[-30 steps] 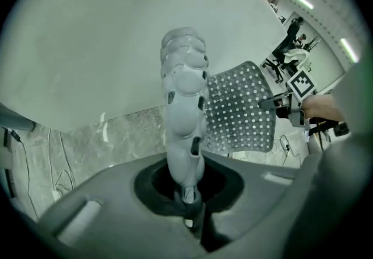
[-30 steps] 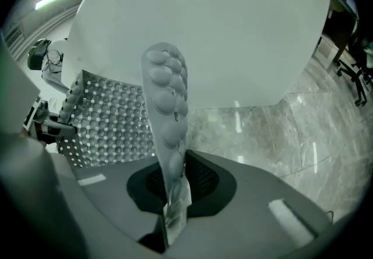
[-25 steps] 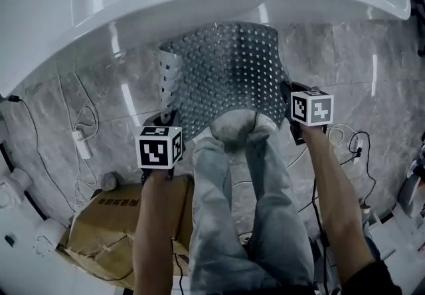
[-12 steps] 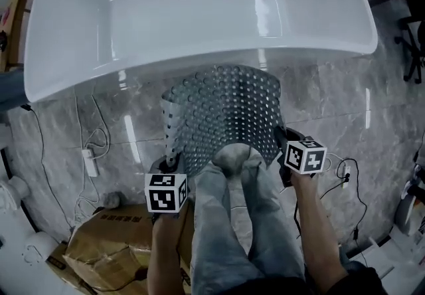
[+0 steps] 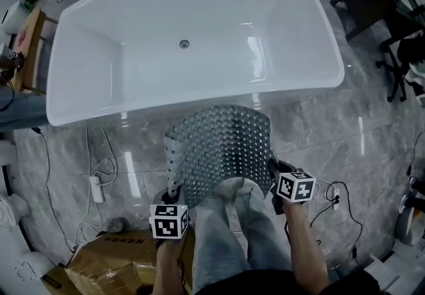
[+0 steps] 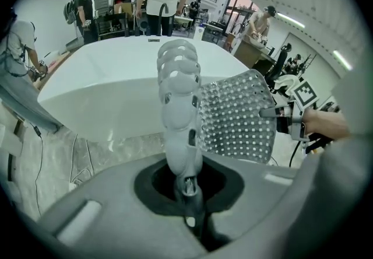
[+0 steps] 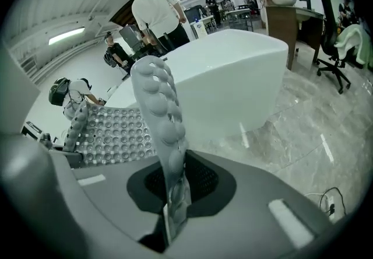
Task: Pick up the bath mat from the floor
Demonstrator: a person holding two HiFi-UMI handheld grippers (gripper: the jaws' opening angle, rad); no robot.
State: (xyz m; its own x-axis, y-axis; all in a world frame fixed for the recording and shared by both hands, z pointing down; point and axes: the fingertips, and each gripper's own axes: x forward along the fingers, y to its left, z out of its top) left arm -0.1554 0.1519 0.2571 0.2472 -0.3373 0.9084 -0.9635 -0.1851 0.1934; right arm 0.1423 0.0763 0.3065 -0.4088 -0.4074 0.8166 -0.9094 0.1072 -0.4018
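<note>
Your left gripper [image 5: 171, 197] is clamped on the bath mat [image 5: 222, 147] at its near corner. The mat stretches ahead of both claws toward the bathtub [image 5: 133, 104]. Your right gripper [image 5: 275, 183] pinches the other corner. You're in the lifting step; next, raise both evenly.

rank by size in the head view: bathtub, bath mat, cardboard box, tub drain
1. bathtub
2. bath mat, held up nearer the camera
3. cardboard box, cut off by the frame edge, so its rank against the mat is unsure
4. drain
</note>
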